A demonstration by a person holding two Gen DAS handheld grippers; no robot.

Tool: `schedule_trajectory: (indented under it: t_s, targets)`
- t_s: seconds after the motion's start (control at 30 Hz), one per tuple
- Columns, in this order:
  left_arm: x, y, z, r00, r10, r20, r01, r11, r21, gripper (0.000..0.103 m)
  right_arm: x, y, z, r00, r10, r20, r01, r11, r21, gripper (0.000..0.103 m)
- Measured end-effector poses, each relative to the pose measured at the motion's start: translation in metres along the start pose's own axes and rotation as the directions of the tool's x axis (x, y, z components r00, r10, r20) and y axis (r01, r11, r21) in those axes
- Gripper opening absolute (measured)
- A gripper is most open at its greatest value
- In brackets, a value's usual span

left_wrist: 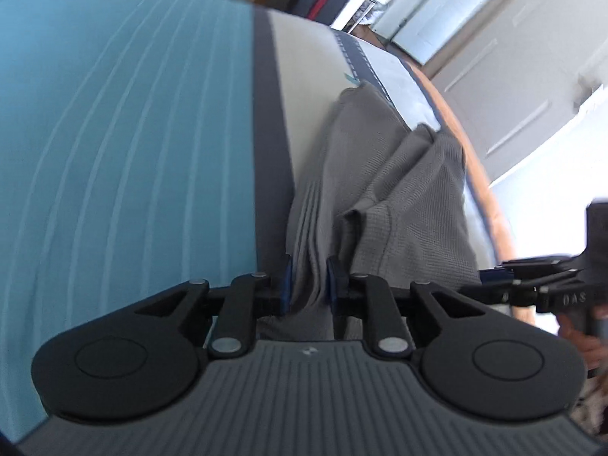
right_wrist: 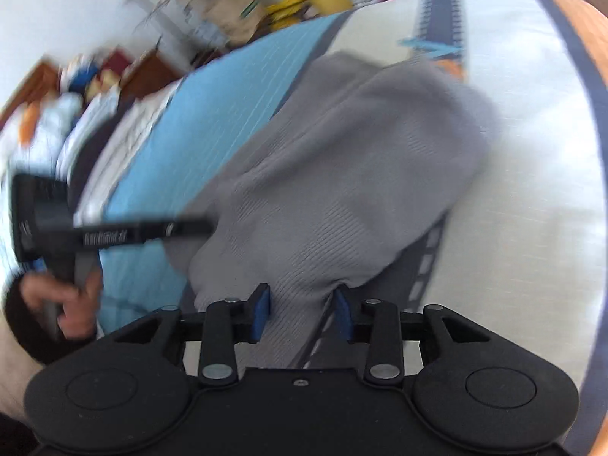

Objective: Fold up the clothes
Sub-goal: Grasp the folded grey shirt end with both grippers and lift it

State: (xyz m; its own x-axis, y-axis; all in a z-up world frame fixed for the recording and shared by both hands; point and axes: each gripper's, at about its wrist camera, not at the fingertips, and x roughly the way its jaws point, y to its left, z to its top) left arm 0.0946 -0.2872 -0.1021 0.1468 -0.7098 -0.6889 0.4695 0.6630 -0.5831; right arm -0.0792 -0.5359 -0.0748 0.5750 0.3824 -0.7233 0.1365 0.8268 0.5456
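Observation:
A grey ribbed garment (left_wrist: 399,190) lies bunched in folds on the bed, near the bed's edge. My left gripper (left_wrist: 309,281) is shut on a gathered fold at its near end, with cloth pressed between the blue pads. My right gripper (right_wrist: 302,313) pinches another bunched part of the same garment (right_wrist: 342,152), and the fabric narrows between its pads. In the left wrist view the right gripper (left_wrist: 488,276) reaches in from the right. In the blurred right wrist view the left gripper (right_wrist: 201,227) comes in from the left, held by a hand (right_wrist: 76,304).
The bed cover has a blue striped panel (left_wrist: 114,152), a dark grey band and a cream band (left_wrist: 300,76). A wooden bed edge (left_wrist: 475,159) runs beside the garment, with white doors (left_wrist: 494,57) beyond. Blurred clutter (right_wrist: 266,0) lies past the bed's far side.

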Motion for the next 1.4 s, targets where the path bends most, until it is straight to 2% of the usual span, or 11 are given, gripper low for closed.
schedule_trajectory:
  t_s: [0.17,0.27,0.37,0.43,0.53,0.6,0.63,0.7,0.83,1.1,1.4]
  targets:
    - [0.005,0.02,0.001,0.983,-0.174,-0.058,0.166,0.979,-0.12,0.038,-0.028,-0.049,0.021,0.984,-0.023,0.178,-0.013,0.98,0.198,0.055]
    - [0.011,0.009,0.005,0.986,-0.142,-0.084,0.14,0.99,-0.027,0.042,-0.012,-0.072,0.032,0.983,0.011,0.182,-0.073,0.937,0.34,0.062]
    - [0.014,-0.006,0.005,0.996,-0.028,-0.089,0.035,0.996,0.083,0.058,0.009,-0.086,0.03,0.993,0.053,0.108,-0.092,0.909,0.406,0.063]
    - [0.021,-0.014,0.001,0.995,0.052,-0.08,-0.039,0.985,0.167,0.064,0.019,-0.082,0.03,0.996,0.038,0.08,-0.067,0.915,0.398,0.063]
    - [0.031,-0.022,-0.003,0.998,0.035,-0.055,-0.024,0.979,0.203,0.079,0.028,-0.077,0.032,0.995,0.016,0.103,-0.05,0.938,0.342,0.065]
    - [0.032,-0.018,-0.005,1.0,0.007,-0.03,-0.001,0.981,0.195,0.074,0.031,-0.077,0.033,0.988,0.012,0.151,-0.059,0.949,0.31,0.065]
    - [0.033,-0.017,-0.004,1.0,-0.013,-0.006,0.014,0.984,0.177,0.061,0.035,-0.078,0.036,0.985,0.011,0.172,-0.062,0.953,0.295,0.067]
    - [0.03,-0.017,-0.005,0.998,-0.06,0.01,0.058,0.99,0.132,0.019,0.049,-0.075,0.045,0.98,0.005,0.199,-0.054,0.969,0.243,0.064]
    - [0.025,-0.027,-0.01,0.998,-0.047,0.049,0.037,0.98,0.194,0.018,0.044,-0.045,0.045,0.961,-0.094,0.259,0.086,0.995,0.043,0.029]
    - [0.009,-0.049,-0.02,0.989,0.012,0.147,-0.059,0.946,0.319,0.018,0.021,0.005,0.039,0.904,-0.135,0.405,0.211,0.966,-0.149,0.027]
    - [-0.032,-0.046,-0.024,0.97,0.02,0.241,-0.096,0.946,0.31,0.017,-0.005,0.069,0.033,0.847,-0.181,0.499,0.351,0.896,-0.271,0.026]
